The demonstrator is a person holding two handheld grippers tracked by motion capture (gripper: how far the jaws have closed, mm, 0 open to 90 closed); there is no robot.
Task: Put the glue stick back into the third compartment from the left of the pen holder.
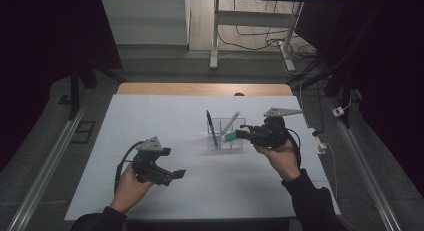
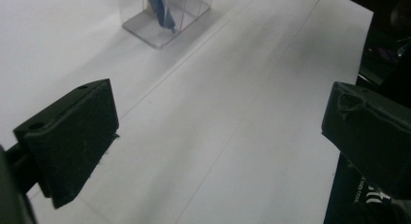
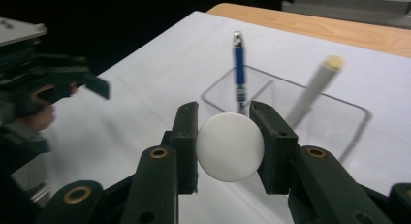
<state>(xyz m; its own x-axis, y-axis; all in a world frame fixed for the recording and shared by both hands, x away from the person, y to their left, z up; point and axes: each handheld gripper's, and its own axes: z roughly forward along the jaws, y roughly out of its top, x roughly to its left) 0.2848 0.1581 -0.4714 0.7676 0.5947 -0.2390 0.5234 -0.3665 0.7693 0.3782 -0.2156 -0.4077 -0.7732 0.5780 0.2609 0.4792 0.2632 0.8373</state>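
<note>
Black fingers (image 3: 271,146) of the right gripper (image 3: 228,149) pinch a marker by its round white end (image 3: 229,147), its green tip (image 1: 230,137) pointing left toward the clear holder (image 1: 226,141) at mid-tabletop, just beside it. A blue pen (image 1: 212,128) and a white pen (image 1: 230,123) stand tilted in that holder. Near and to the left, the left gripper (image 1: 167,177) has its fingers (image 2: 72,136) spread wide with nothing between them, over the white sheet (image 1: 150,121) covering the tabletop (image 1: 200,89).
</note>
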